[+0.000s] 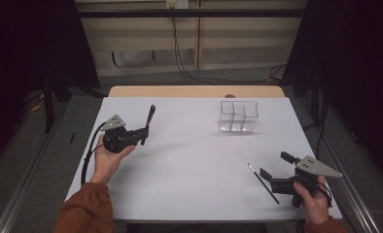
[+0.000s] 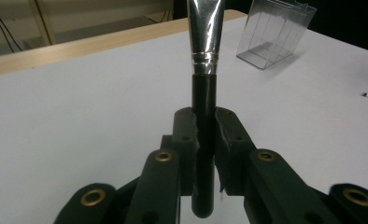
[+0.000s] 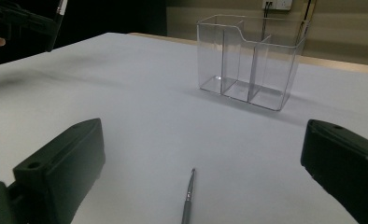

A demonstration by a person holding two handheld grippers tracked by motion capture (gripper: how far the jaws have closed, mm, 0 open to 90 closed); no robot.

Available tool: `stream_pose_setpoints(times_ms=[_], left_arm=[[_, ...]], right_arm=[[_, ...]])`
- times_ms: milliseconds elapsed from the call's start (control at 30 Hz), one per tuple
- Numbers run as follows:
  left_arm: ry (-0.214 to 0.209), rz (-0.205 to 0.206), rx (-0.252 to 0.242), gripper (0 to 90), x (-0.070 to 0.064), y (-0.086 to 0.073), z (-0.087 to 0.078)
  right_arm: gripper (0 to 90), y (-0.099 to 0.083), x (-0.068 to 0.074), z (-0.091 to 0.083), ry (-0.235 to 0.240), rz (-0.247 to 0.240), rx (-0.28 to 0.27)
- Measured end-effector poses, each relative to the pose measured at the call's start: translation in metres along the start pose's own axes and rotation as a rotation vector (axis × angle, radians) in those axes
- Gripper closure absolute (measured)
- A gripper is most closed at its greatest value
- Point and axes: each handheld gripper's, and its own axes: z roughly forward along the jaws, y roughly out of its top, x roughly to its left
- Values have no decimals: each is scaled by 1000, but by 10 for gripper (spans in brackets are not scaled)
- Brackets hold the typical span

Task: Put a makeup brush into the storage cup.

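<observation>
My left gripper (image 1: 144, 135) is shut on a thick makeup brush (image 1: 150, 118) with a black handle and silver ferrule, held above the table's left side; in the left gripper view the brush (image 2: 204, 107) stands upright, clamped between the jaws. A clear divided organiser (image 1: 238, 116) stands at the back right of the white table, and the right gripper view shows the organiser (image 3: 250, 60) empty. My right gripper (image 1: 276, 165) is open near the front right. A thin brush (image 1: 263, 183) lies flat on the table just left of it; in the right gripper view the thin brush (image 3: 188, 199) lies between the jaws.
The white table top (image 1: 194, 160) is bare between the two grippers. A wooden edge (image 1: 194, 91) runs along the far side. Cables hang on the wall behind, and dark curtains flank the table.
</observation>
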Motion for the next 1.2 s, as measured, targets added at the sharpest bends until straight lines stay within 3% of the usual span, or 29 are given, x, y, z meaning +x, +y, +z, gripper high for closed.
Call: stream_pose_setpoints(times_ms=[533,1033,1200], left_arm=[[-25,13,-44,796,-22,-12,-10],[-82,21,-81,796,-52,-16,-18],[-122,23,-89,795,-65,-16,-18]], right_arm=[[0,0,0,0,1,-1,-5],[0,1,2,0,15,-7,-9],[0,1,3,1,19,-2,-11]])
